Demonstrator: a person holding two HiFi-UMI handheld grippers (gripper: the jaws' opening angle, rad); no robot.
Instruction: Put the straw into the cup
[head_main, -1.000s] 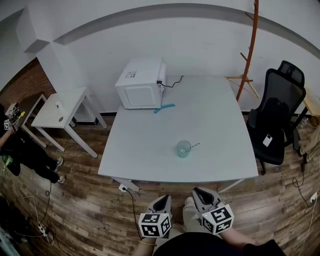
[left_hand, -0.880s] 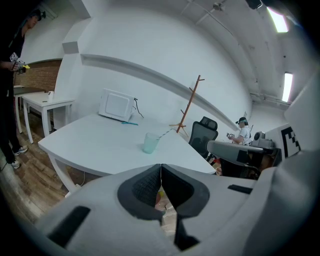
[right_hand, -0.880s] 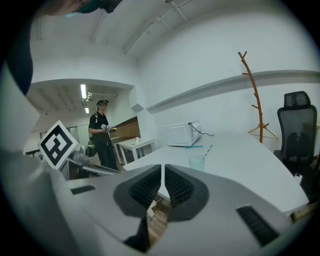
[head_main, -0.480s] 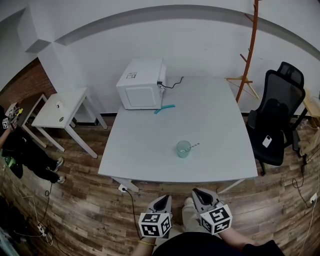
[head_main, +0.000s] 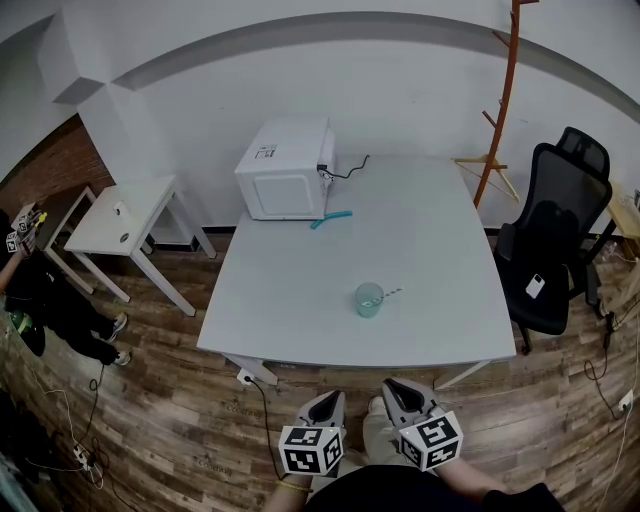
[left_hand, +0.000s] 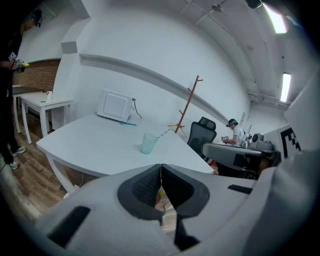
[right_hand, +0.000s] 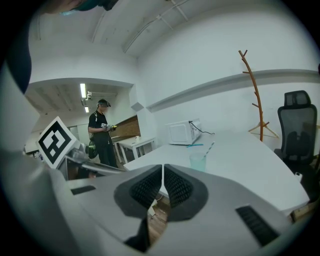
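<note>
The cup (head_main: 369, 299) is standing upright on the bench (head_main: 290, 300), near its front edge. The straw (head_main: 389, 291) is resting inside it, leaning out over the rim toward the right. The left tool (head_main: 333, 398) and the right tool (head_main: 393, 386) are hovering side by side in front of the bench edge, well apart from the cup. Both tools are showing jaws pressed together, gripping nothing.

Bright, even ceiling light (soft shadows), fisheye-warped, dark-vignetted edges.
</note>
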